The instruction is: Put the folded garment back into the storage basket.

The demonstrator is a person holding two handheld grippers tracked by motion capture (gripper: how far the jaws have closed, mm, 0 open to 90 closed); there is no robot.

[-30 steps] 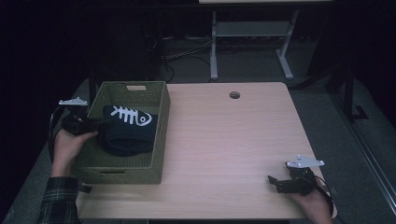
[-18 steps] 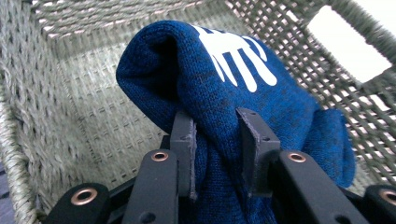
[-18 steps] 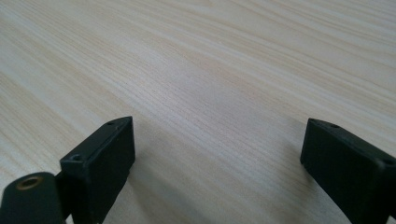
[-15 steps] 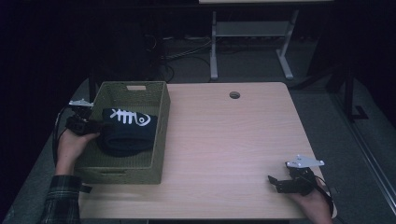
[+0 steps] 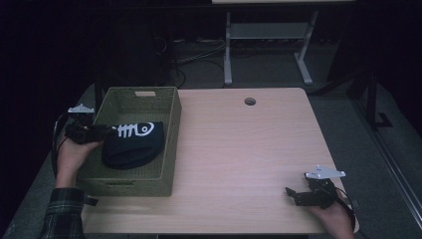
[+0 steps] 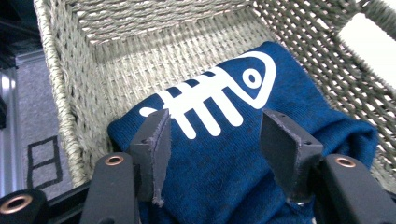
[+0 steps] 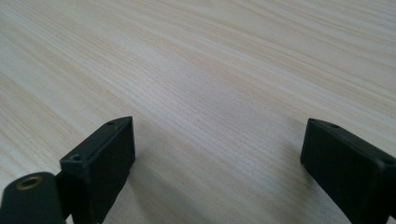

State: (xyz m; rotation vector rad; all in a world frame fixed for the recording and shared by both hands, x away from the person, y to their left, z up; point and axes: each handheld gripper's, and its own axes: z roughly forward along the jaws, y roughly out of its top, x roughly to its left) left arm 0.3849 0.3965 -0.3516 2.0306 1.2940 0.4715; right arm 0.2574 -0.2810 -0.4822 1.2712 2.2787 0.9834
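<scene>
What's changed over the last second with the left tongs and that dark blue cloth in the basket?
The left tongs have just been opening, letting go of the dark blue fish-print cloth, which lies in the woven basket with the pads apart over it. Basket, table and right tongs stayed put.

The woven basket (image 5: 171, 144) walls off the tabletop's (image 5: 249, 149) left edge, and the folded dark garment (image 5: 133, 144) fills its middle, leaving free room at the far end. Right of the basket, the tabletop lies open to the right gripper (image 5: 293, 195).
</scene>
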